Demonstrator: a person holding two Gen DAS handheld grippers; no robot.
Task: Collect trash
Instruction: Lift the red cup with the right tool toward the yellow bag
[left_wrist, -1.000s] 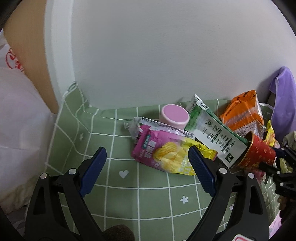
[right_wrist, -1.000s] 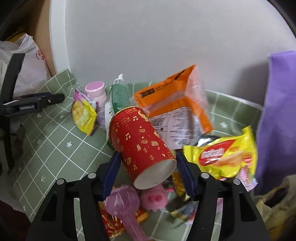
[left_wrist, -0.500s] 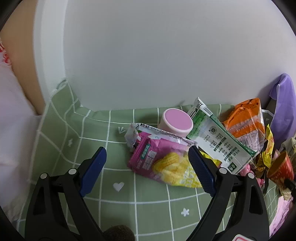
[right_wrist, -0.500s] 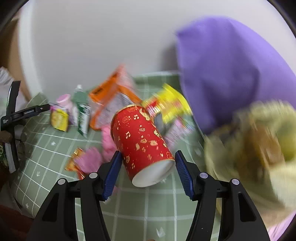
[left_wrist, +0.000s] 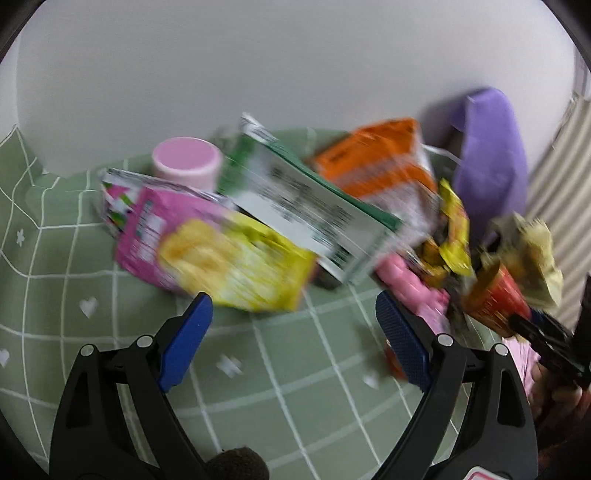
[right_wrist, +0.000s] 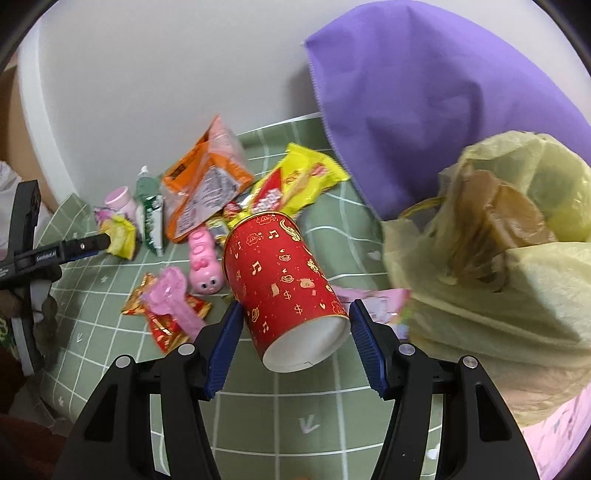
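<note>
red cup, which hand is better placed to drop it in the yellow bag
Right. The right gripper already holds the red cup beside the yellow bag. The left gripper is open and empty, over by the pink-and-yellow packet.

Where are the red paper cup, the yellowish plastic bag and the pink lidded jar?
red paper cup (right_wrist: 284, 284), right wrist view, printed side wall.
yellowish plastic bag (right_wrist: 517, 295), right wrist view, crumpled front.
pink lidded jar (left_wrist: 184, 157), left wrist view, lid top.
</note>
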